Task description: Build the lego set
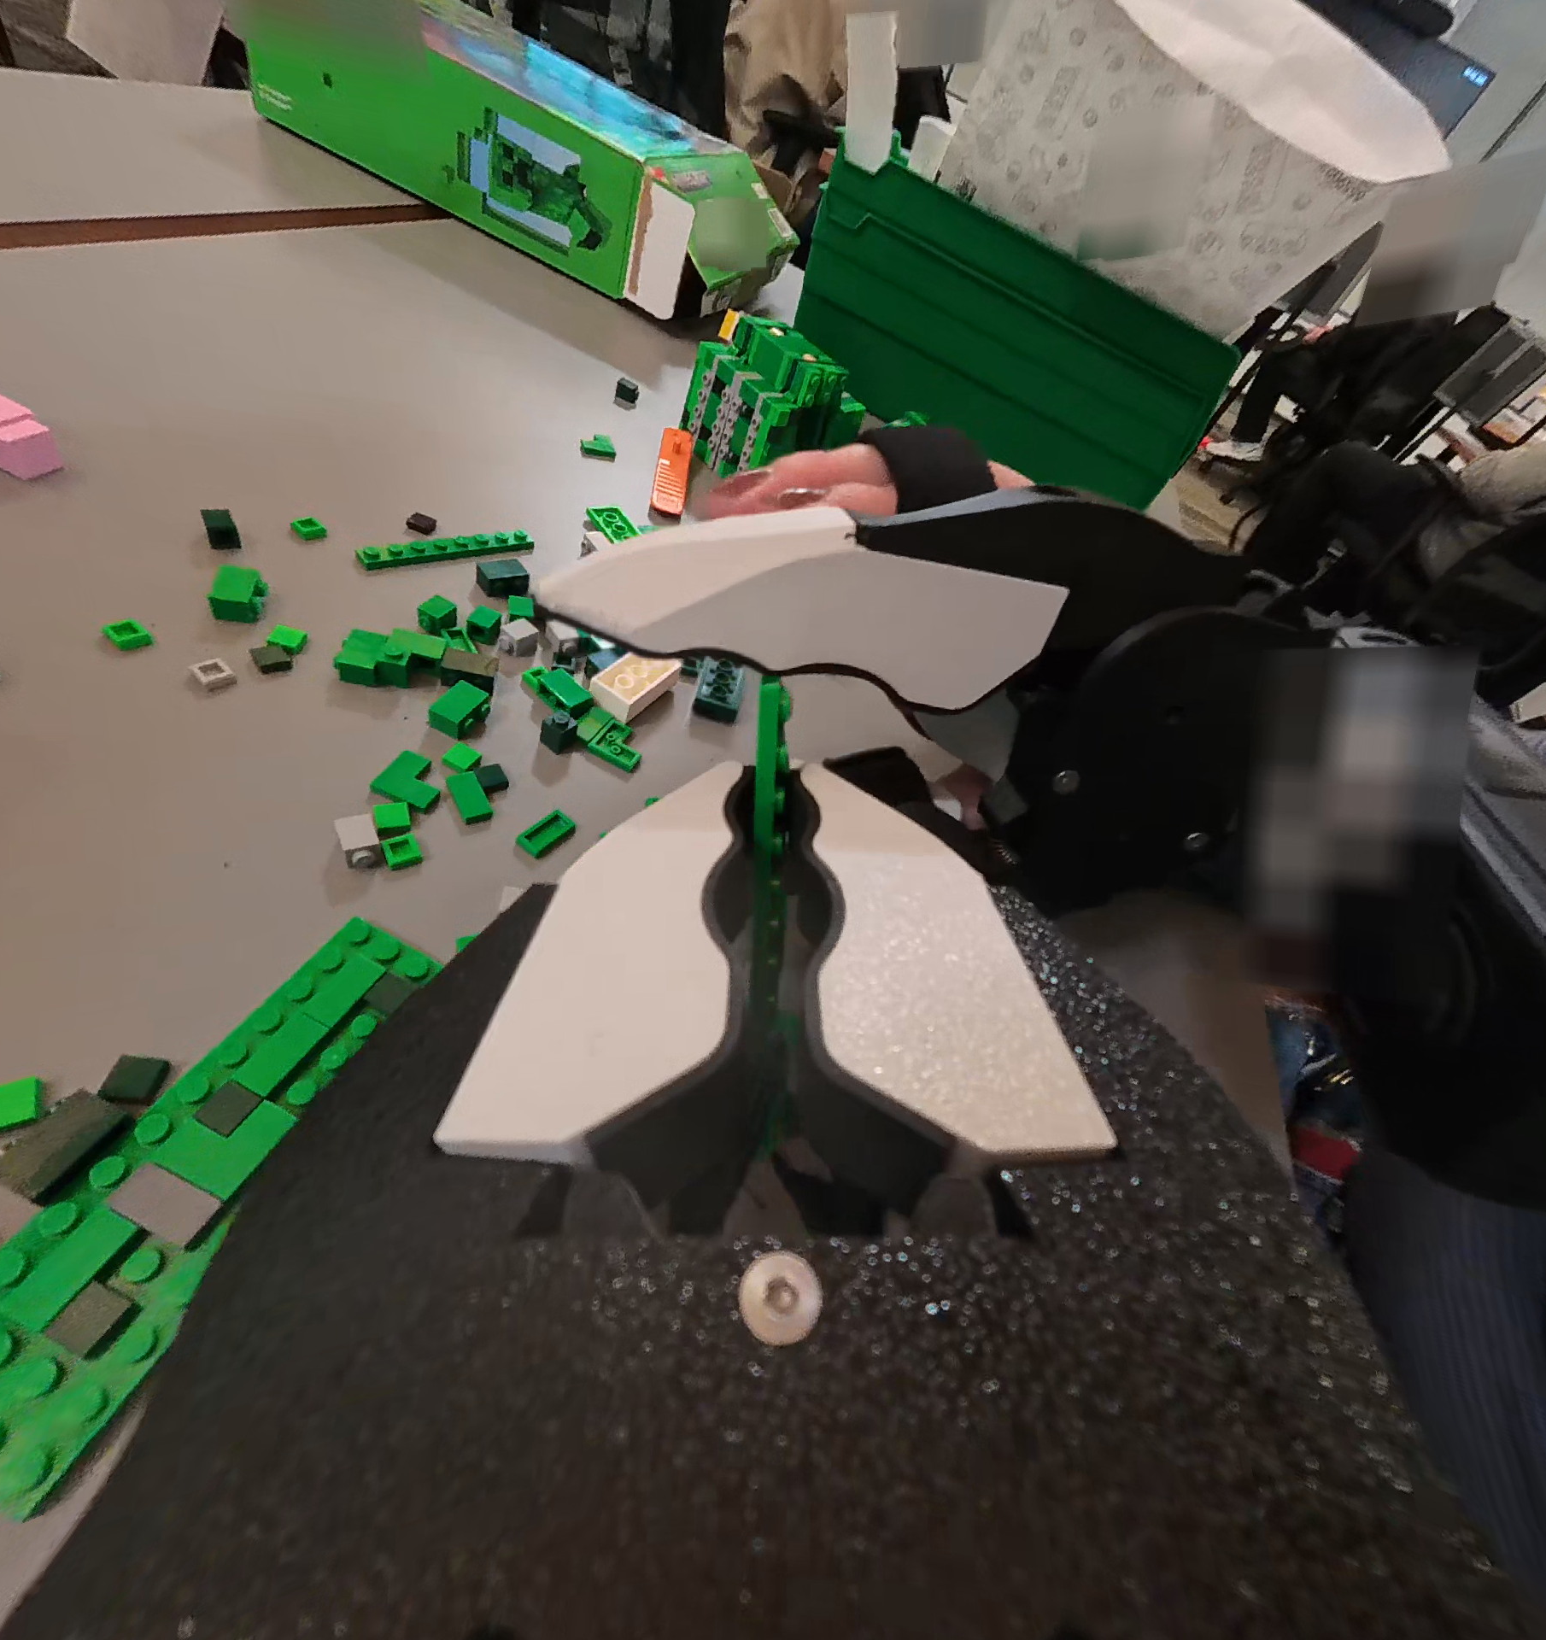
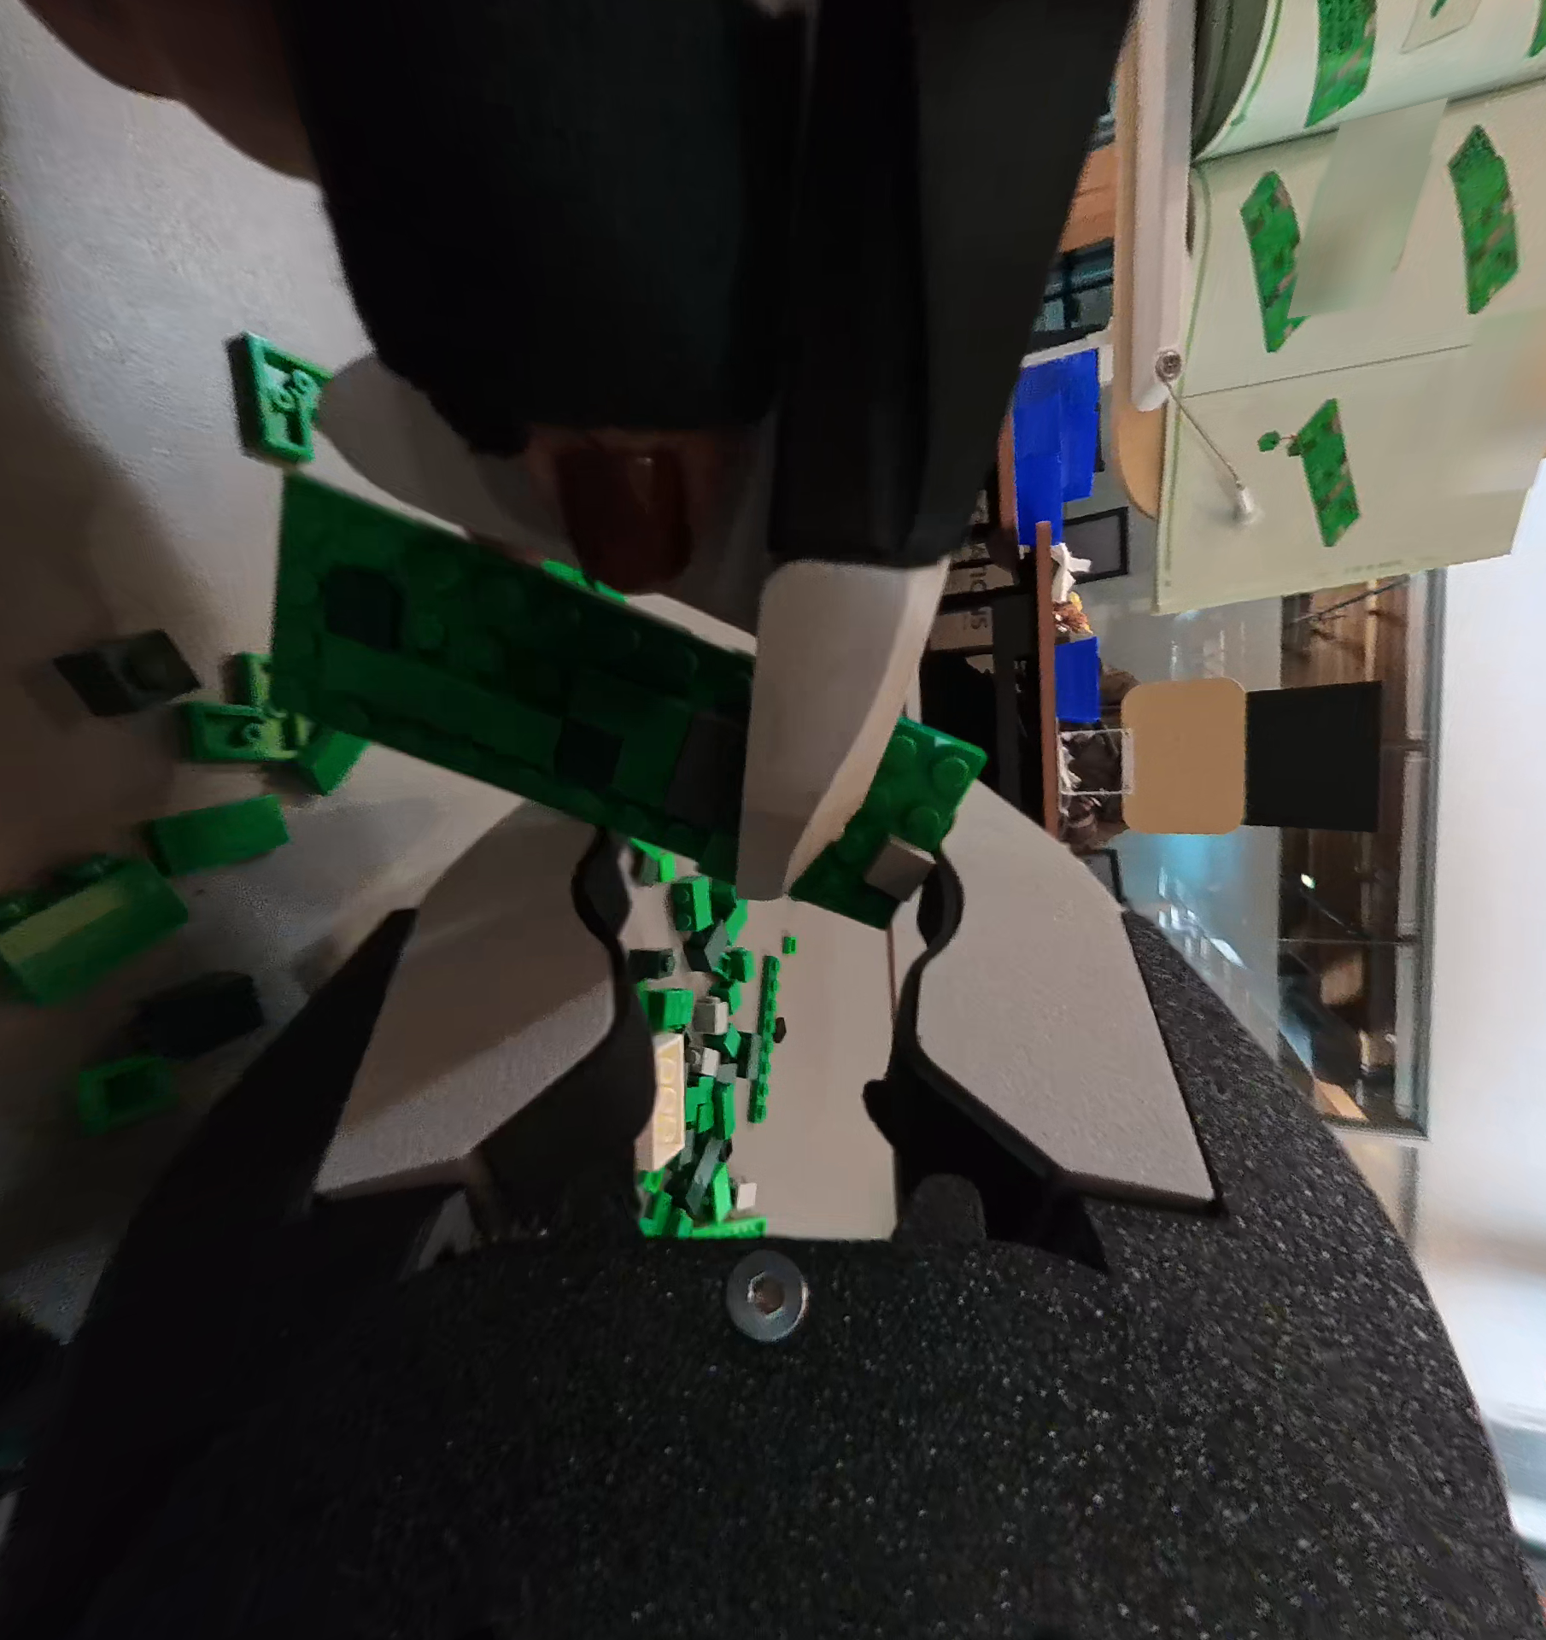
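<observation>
The left gripper (image 1: 774,799) pinches a thin green lego plate (image 1: 771,852) edge-on at the centre of the left wrist view, its jaws pressed against the plate's two faces. The right gripper (image 1: 796,612) crosses above it from the right of the frame, one white finger over the plate's top end. In the right wrist view, that same plate (image 2: 503,674) runs across the middle of the frame, studded and tiled in dark and light green. The right gripper (image 2: 765,896) has its jaws spread, nothing between them, with the plate's lower right end at the tips.

Containers sit in the upper part of the left wrist view. A green cardboard set box (image 1: 503,151) lies on its side at the top centre, its end flap open; its inside is not visible. To its right stands a green plastic bin (image 1: 1000,328) with a white patterned paper bag (image 1: 1178,151) rising out of it.

On the grey table (image 1: 175,355), loose green bricks (image 1: 450,666) scatter across the middle left. A blocky green build (image 1: 761,399) stands before the bin, and a studded green baseplate (image 1: 130,1198) fills the lower left. An open instruction booklet (image 2: 1373,311) shows at the upper right of the right wrist view.
</observation>
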`<state>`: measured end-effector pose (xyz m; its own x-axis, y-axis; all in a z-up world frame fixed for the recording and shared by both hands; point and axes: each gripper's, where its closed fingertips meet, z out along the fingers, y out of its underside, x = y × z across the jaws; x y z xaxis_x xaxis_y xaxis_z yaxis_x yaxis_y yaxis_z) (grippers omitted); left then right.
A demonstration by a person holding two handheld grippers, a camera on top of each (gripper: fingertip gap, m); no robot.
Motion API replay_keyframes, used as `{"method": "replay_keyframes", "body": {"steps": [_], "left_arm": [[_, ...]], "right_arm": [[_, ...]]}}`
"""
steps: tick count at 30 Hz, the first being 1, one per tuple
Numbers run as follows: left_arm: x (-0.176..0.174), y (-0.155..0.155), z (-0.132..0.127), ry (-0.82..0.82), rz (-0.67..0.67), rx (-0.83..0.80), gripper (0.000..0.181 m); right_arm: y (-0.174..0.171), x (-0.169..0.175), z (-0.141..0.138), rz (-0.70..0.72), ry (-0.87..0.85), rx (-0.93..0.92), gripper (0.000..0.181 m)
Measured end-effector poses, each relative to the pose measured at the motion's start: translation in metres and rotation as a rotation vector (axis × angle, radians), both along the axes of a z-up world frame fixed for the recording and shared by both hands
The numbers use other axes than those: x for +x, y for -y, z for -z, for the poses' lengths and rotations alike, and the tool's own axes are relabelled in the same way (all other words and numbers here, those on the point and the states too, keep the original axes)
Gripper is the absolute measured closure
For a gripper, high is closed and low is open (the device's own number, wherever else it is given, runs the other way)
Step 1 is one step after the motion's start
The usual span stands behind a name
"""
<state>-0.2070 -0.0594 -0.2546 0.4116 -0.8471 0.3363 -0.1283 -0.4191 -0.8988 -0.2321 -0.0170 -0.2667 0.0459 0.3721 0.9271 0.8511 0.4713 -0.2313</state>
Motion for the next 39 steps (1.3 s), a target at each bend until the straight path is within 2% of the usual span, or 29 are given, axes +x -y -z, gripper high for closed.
{"method": "replay_keyframes", "body": {"steps": [1,3,5,9,15,18,21,23,27,33,35,39], "left_arm": [[0.0,-0.001,0.0,0.012,-0.006,-0.013,0.175],[0.0,-0.002,-0.001,0.068,-0.016,-0.059,0.175],[0.0,-0.002,-0.002,0.149,-0.006,-0.14,0.175],[-0.004,-0.011,0.002,0.255,-0.028,-0.245,0.176],[-0.003,-0.012,0.001,0.218,-0.038,-0.159,0.176],[0.001,-0.008,0.001,0.199,-0.009,-0.142,0.175],[0.001,-0.008,-0.004,0.208,-0.012,-0.112,0.175],[-0.004,-0.012,-0.01,0.247,-0.037,-0.086,0.176],[-0.011,-0.016,-0.015,0.295,-0.057,-0.065,0.176],[-0.016,-0.019,-0.018,0.3,-0.078,-0.023,0.176],[-0.016,-0.019,-0.019,0.302,-0.079,-0.012,0.176],[-0.017,-0.018,-0.02,0.333,-0.063,-0.047,0.176]], "right_arm": [[-0.002,0.001,-0.002,0.014,0.0,0.022,0.124],[-0.008,0.003,-0.005,0.045,0.0,0.075,0.133],[-0.016,0.007,-0.012,0.094,0.001,0.173,0.15],[-0.024,0.003,-0.005,0.122,-0.026,0.162,0.154],[-0.022,0.001,-0.001,0.063,-0.114,0.009,0.151],[-0.012,0.003,0.006,-0.004,-0.095,-0.079,0.135],[-0.012,0.014,0.001,0.001,-0.09,-0.087,0.135],[-0.006,0.014,0.0,-0.04,-0.153,-0.187,0.131],[0.01,0.005,-0.015,-0.153,-0.335,-0.319,0.148],[0.008,0.007,-0.029,-0.153,-0.432,-0.311,0.154],[0.01,0.005,-0.027,-0.175,-0.43,-0.328,0.15],[0.009,-0.001,-0.012,-0.156,-0.261,-0.19,0.116]]}}
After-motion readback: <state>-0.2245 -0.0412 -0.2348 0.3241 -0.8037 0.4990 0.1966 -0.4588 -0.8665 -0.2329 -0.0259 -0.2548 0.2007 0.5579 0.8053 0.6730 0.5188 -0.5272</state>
